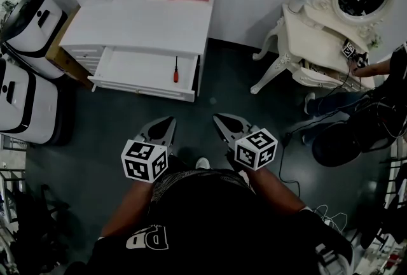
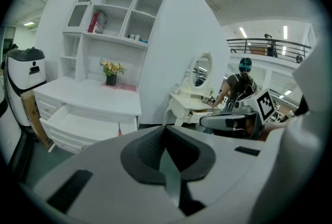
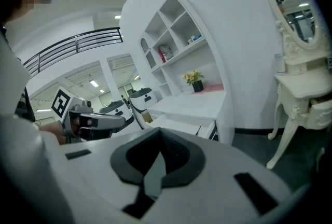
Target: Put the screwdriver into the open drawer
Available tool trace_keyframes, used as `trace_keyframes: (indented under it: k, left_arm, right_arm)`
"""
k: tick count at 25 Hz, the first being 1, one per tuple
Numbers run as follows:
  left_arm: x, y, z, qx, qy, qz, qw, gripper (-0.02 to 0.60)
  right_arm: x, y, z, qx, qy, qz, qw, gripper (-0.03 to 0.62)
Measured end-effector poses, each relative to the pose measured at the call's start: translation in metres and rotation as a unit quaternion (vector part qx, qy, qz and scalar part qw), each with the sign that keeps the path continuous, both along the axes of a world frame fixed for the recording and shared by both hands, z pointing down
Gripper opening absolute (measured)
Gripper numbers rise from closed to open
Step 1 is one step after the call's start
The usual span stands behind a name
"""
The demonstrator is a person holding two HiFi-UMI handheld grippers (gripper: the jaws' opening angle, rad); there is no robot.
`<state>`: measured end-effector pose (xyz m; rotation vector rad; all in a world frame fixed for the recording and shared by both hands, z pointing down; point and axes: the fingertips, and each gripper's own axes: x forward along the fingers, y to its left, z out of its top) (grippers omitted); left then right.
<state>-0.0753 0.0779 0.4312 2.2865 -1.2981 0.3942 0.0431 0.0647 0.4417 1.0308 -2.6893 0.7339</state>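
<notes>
Because the marker cubes [image 1: 145, 160] are covering both hands in the head view, only the forearms are showing. In the left gripper view, that gripper's own body is hiding all but the red handle of the screwdriver [image 2: 119, 131]. The screwdriver is lying inside the open drawer [image 1: 133, 67] near its right end, well apart from both grippers. The left gripper [image 1: 169, 121] and right gripper [image 1: 220, 118] are hovering side by side over the dark floor [image 1: 114, 121], pointing toward the drawer, each with jaws pressing together on nothing.
</notes>
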Motion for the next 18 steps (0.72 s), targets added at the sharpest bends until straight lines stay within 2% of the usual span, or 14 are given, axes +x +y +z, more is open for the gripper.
trace_keyframes:
  k: [18]
  left_arm:
    - [-0.0032,0.0070,-0.0010,0.002,-0.002,-0.002,1.0000,0.015]
  right_arm:
    - [-0.0019,0.0074,-0.0009,0.003,0.004,-0.004,1.000,0.008]
